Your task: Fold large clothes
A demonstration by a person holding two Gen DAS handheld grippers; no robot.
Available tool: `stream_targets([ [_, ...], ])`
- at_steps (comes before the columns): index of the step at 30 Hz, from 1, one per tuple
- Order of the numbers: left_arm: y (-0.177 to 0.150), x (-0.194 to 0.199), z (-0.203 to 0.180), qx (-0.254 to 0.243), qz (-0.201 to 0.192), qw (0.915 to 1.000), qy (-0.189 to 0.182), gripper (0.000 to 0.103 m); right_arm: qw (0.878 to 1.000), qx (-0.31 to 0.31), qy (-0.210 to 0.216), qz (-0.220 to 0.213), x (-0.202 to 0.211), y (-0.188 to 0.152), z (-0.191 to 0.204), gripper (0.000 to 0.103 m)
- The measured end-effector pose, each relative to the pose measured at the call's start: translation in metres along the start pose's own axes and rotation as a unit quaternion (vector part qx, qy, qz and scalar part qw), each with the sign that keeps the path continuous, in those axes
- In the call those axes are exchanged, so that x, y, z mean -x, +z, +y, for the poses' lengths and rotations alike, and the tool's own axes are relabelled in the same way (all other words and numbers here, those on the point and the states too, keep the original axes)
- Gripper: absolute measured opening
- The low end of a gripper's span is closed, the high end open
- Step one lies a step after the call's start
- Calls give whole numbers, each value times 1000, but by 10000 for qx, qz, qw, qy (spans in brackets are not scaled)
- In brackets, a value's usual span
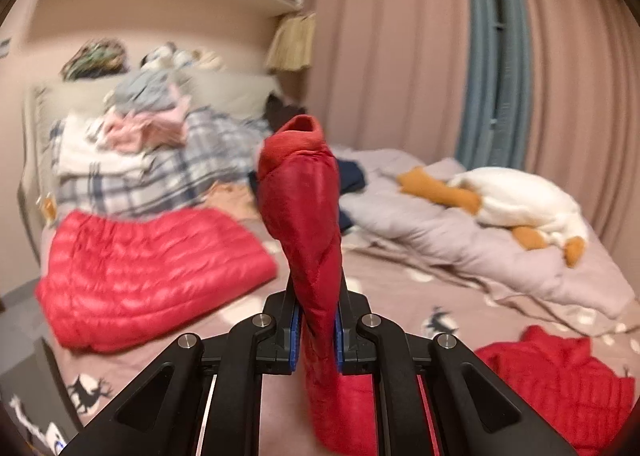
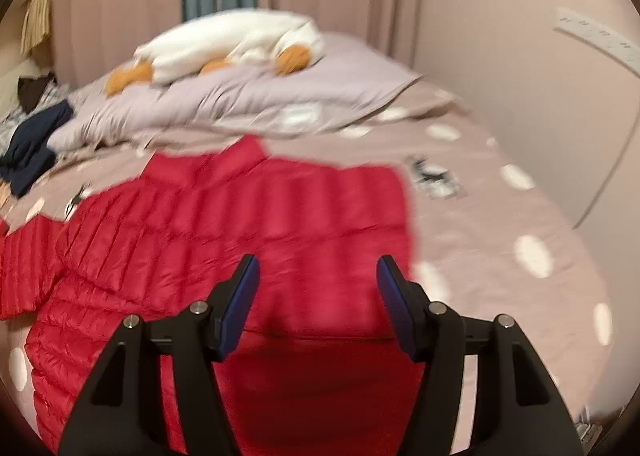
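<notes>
My left gripper (image 1: 316, 330) is shut on a red sleeve (image 1: 300, 200) of a puffer jacket, which stands up between its jaws above the bed. The rest of that jacket (image 1: 560, 380) lies at the lower right in the left wrist view. In the right wrist view the red quilted puffer jacket (image 2: 240, 224) lies spread flat on the bed. My right gripper (image 2: 318, 288) is open and empty just above the jacket's near part.
A second folded red puffer jacket (image 1: 148, 272) lies at left on the bed (image 1: 420, 308). Behind it is a pile of clothes (image 1: 148, 144). A grey duvet (image 2: 240, 100), a white plush goose (image 2: 224, 44) and dark clothes (image 2: 32, 144) lie further back. Curtains stand behind.
</notes>
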State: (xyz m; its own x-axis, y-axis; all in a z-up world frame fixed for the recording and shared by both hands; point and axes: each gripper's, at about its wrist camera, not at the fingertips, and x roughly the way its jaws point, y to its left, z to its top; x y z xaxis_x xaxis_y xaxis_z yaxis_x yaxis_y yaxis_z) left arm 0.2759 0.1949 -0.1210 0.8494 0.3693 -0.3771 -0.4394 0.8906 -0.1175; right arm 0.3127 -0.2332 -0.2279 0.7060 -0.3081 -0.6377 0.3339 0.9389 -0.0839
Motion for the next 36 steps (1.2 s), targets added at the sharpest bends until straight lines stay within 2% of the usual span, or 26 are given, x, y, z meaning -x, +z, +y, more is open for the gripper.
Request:
stream_targets([
  [6,2,26,-49,-117,-38,9982,-579,10,9959,-595,-426,-526,44,-7,-73,71],
  [11,-6,51,-104,-490,-166,9930,-1065,10,9953,-578,-548,-555,60,-26,-106,71],
  [16,-16,62,-153,-591,34,9862,-1544,10,9937,-891,-492,-468,63,-37,-134,71],
  [22,-39,79,-211,-843,284,9707,-2233,10,9912,-1084,-556,-516,69,-39,-157,71],
  [26,-57,80,-236,-925,710,9595,-2563,10,9893,-1224,-603,-510,70,-39,-167,71],
  [29,-68,74,-243,-849,1098,9578,-2517,27,9893,-1231,-614,-493,71,-41,-168,71],
  [31,-72,70,-238,-797,1214,9575,-2491,48,9896,-1197,-631,-481,72,-42,-167,72],
  [32,-74,71,-235,-775,1182,9592,-2449,56,9898,-1187,-632,-472,72,-42,-167,72],
  [33,-74,73,-231,-750,1120,9606,-2429,71,9900,-1176,-625,-459,72,-42,-167,72],
  [34,-77,81,-233,-719,1044,9620,-2420,80,9902,-1173,-612,-451,72,-41,-166,72],
  [36,-77,91,-230,-696,834,9659,-2349,81,9903,-1182,-566,-450,72,-40,-164,73],
])
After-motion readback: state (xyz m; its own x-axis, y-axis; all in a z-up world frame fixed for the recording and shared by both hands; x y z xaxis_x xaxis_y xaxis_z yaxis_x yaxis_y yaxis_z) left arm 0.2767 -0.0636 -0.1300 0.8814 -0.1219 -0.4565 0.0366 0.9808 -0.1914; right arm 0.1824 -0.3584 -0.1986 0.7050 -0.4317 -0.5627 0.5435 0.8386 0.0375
